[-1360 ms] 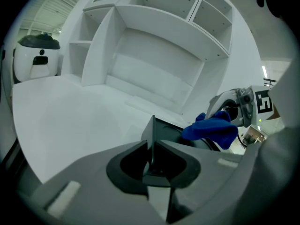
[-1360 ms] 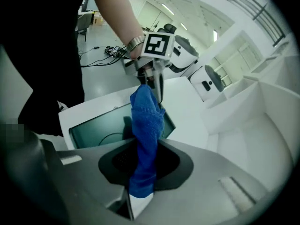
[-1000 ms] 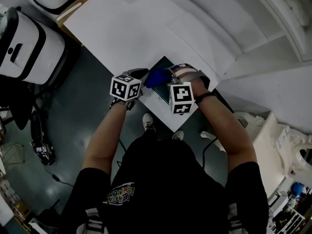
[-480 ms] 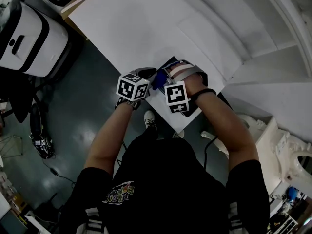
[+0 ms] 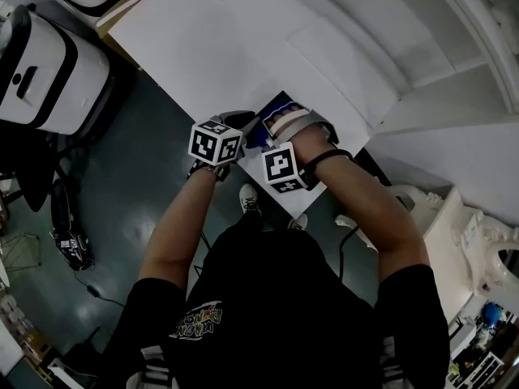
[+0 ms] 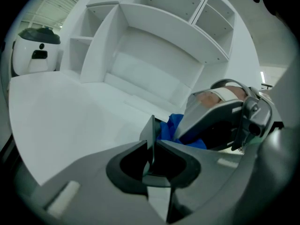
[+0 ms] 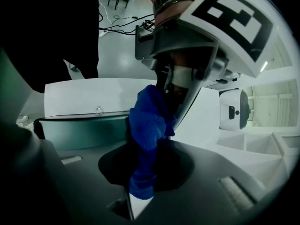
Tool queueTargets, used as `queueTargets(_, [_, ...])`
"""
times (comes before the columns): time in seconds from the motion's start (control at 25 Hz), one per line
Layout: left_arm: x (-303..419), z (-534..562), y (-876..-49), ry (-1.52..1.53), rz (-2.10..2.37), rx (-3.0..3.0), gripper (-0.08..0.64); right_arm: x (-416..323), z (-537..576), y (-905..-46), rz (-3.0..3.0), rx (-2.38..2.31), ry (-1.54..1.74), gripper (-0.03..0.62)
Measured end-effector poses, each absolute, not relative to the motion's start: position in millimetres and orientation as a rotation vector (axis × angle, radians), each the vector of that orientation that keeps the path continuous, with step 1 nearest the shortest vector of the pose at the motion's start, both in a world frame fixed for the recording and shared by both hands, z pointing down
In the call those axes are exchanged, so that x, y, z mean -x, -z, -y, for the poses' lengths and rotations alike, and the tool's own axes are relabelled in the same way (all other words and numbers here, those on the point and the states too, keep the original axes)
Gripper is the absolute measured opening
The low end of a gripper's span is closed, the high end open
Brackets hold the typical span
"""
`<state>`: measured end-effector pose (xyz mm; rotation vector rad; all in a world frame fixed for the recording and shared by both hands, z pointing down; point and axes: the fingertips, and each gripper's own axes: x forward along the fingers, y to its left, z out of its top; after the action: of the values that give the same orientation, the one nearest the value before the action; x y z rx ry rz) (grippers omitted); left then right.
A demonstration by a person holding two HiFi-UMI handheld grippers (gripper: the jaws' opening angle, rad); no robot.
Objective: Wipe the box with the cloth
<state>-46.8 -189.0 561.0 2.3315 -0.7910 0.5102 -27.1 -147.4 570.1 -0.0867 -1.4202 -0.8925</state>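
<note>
White worktop [image 5: 219, 47] fills the upper half of the head view, with a dark floor [image 5: 138, 193] below its near edge and a rounded white machine [image 5: 49, 71] standing off its left corner. In the left gripper view white shelving [image 6: 164, 41] rises along the worktop's far edge. The box [image 7: 79, 130], dark teal, sits at the near edge of the worktop, close to the near corner, directly in front of the person. The left tongs [image 6: 151, 147] are pressed together on a thin upright wall of the box, which stands edge-on between the two tips. The right tongs [image 7: 147, 149] pinch the cloth [image 7: 149, 116], a bright blue bunched cloth that runs down between the tips and bulges out above them. From the right gripper view the cloth lies against the box's top edge, just beside the spot where the left tongs grip. The two grippers are close together, their marker cubes side by side in the head view, with the cloth showing blue between them.
</note>
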Motion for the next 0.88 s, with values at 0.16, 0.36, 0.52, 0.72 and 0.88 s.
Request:
queueTargets(0.16, [47.1, 189.1, -561.4, -0.514, 0.79, -2.332, 0.061, 19.3, 136.2, -573.5, 1.422, 0.106, 0.864, 0.091])
queueTargets(0.36, [46.4, 188.8, -561.6, -0.52, 0.783, -2.334, 0.063, 11.4, 125.4, -574.4, 1.422, 0.106, 0.86, 0.089])
queueTargets(0.52, [47.5, 189.0, -561.7, -0.523, 0.788, -2.336, 0.063, 6.5, 117.1, -574.5, 1.417, 0.106, 0.856, 0.087])
queueTargets(0.72, [46.9, 189.2, -562.1, -0.531, 0.788, -2.339, 0.063, -6.8, 103.6, -574.9, 1.401, 0.119, 0.837, 0.089])
queueTargets(0.88, [47.4, 189.2, -561.1, -0.532, 0.79, -2.34, 0.063, -18.0, 91.0, -575.0, 1.41, 0.12, 0.816, 0.089])
